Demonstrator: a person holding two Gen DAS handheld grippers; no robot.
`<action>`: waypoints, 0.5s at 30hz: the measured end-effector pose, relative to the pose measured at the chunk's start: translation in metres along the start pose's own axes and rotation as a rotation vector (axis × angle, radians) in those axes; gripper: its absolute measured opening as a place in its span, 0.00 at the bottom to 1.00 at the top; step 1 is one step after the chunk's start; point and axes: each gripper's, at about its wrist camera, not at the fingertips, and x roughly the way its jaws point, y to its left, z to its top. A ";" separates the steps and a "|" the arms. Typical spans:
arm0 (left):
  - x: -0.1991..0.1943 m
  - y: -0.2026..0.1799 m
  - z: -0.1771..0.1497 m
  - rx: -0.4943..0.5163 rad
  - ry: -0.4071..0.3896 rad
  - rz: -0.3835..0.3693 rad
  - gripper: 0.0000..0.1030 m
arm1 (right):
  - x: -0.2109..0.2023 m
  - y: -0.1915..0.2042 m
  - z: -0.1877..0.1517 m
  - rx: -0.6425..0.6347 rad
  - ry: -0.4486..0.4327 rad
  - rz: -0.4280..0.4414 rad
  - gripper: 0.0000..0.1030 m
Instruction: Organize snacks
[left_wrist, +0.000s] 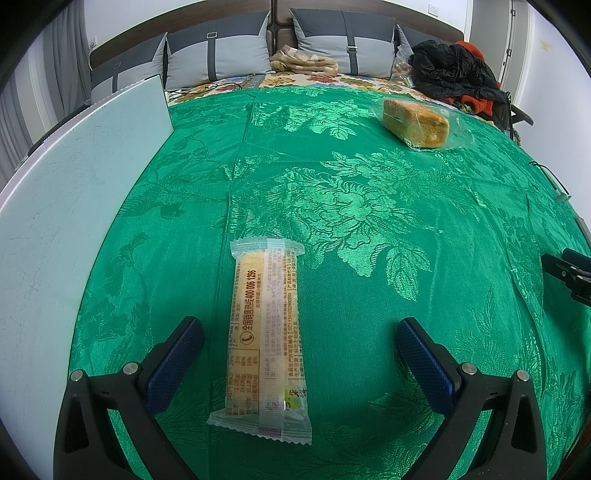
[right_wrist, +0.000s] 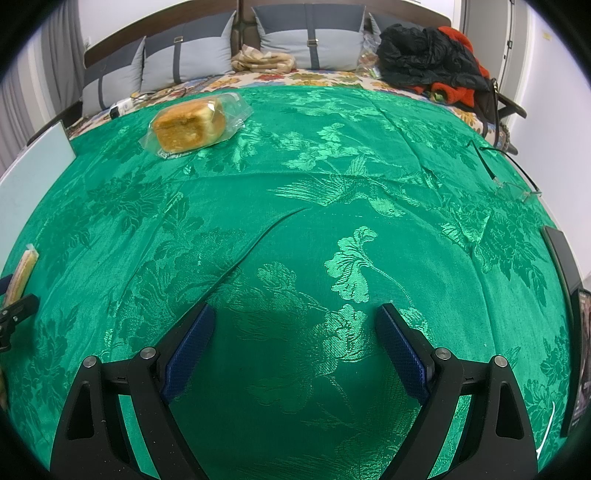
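Between the spread fingers of the left tool (left_wrist: 300, 345), the long clear-wrapped cake bar (left_wrist: 264, 339) is best pinched mid-length, while the right tool (right_wrist: 295, 343) is held open, empty.

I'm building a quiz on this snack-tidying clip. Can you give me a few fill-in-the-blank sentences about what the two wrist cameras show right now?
1. The long wrapped snack bar lies between the fingers of the ____ gripper.
2. The right gripper has its jaws ____, with only cloth between them.
3. The bagged bread rests on a tablecloth coloured ____.
4. Neither gripper is ____ a snack.

Missing words: left; open; green; holding
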 end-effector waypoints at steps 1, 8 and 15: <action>0.000 0.000 0.000 0.000 0.000 0.000 1.00 | 0.000 0.000 0.000 0.000 0.000 0.000 0.89; 0.000 0.000 0.000 -0.001 0.003 0.001 1.00 | 0.000 0.000 0.000 -0.001 0.000 -0.001 0.89; 0.000 0.000 0.000 -0.001 0.004 0.001 1.00 | 0.002 -0.001 0.006 -0.005 0.037 0.021 0.89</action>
